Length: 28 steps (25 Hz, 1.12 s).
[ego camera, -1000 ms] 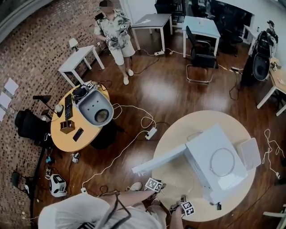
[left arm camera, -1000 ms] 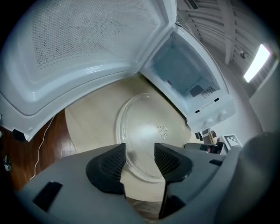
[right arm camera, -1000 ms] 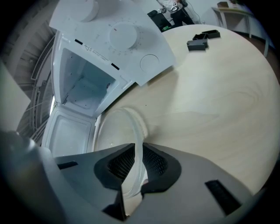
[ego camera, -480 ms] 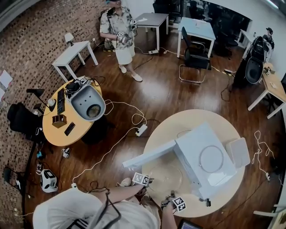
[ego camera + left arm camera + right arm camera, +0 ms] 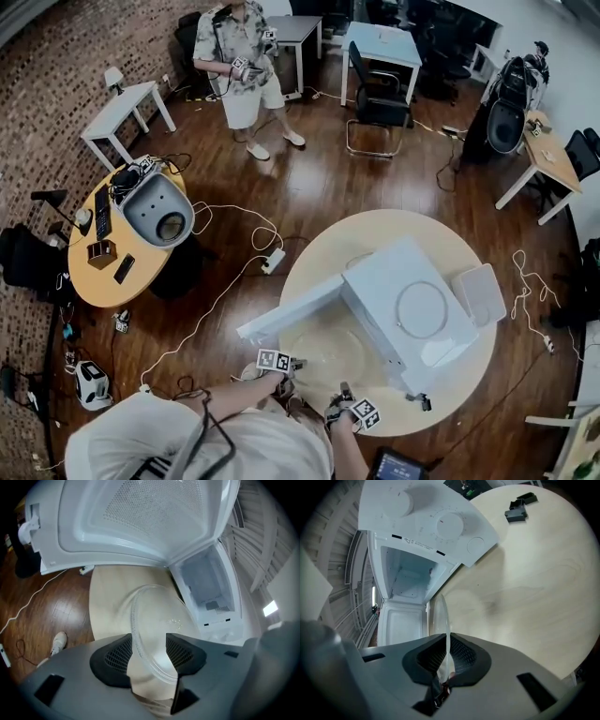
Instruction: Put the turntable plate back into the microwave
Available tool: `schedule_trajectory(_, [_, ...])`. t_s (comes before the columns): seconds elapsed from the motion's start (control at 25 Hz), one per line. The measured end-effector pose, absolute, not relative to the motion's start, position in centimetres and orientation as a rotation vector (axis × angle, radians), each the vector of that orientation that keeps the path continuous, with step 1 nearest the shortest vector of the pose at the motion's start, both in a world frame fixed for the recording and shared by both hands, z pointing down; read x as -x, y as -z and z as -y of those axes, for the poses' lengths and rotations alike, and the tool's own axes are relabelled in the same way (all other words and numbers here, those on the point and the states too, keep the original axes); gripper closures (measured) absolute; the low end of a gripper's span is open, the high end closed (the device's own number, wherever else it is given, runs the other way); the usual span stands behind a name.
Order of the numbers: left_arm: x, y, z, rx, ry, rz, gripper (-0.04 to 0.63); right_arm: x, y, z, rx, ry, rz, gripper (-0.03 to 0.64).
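- Right gripper [image 5: 447, 639]: jaws have just been closing and are now clamped on the rim of the turntable plate [image 5: 440, 613]. The right gripper view shows the glass edge-on, running straight up out of the pinch.
- Left gripper [image 5: 148, 639]: jaws stand well apart. The plate's near rim sits in the gap, and the disc shows as a broad tilted oval, so the pads are not pinching it.
- Plate position: outside the microwave [image 5: 403, 314], in front of its open front, over the light round table [image 5: 375, 234], on the person's side. It is tilted, not flat. I can't tell whether its far edge touches the tabletop.
- Microwave door [image 5: 291, 314] is swung fully open. In the left gripper view its inner face fills the top of the frame.
- Cavity [image 5: 410, 581] is open and faces the plate. The plate has not yet entered it.
- A small dark object [image 5: 516, 512] lies on the table beside the microwave's control-panel side, well apart from the plate.
- Background: a second person [image 5: 239, 56] stands on the wood floor far from the table, and a smaller round table [image 5: 103, 272] with clutter is off to the left.
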<state>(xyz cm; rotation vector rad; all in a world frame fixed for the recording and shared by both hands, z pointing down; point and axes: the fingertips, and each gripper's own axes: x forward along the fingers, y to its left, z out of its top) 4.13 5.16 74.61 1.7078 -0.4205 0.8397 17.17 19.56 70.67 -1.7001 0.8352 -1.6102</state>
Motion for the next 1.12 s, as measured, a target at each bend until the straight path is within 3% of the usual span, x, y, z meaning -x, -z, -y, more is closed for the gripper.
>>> schedule_trajectory(0.28, [-4.9, -74.9, -6.5, -1.453, -0.597, 0.365, 0.388, -16.0, -69.5, -19.8, 1.580, 1.619, -0.836, 0.588])
schedule_trajectory(0.4, [-5.0, -74.2, -6.0, -1.437, -0.559, 0.356, 0.455, -16.0, -69.4, -19.9, 1.530, 1.612, -0.813, 0.586])
schedule_trajectory(0.72, [-6.3, -69.1, -5.9, -1.396, -0.386, 0.278, 0.545, -16.6, -70.0, -21.3, 1.357, 1.591, -0.724, 0.587])
schedule_trajectory(1.12, [-6.6, -67.5, -5.7, -1.407, -0.370, 0.267, 0.549, -15.5, -70.2, -21.4, 1.104, 1.597, -0.690, 0.586])
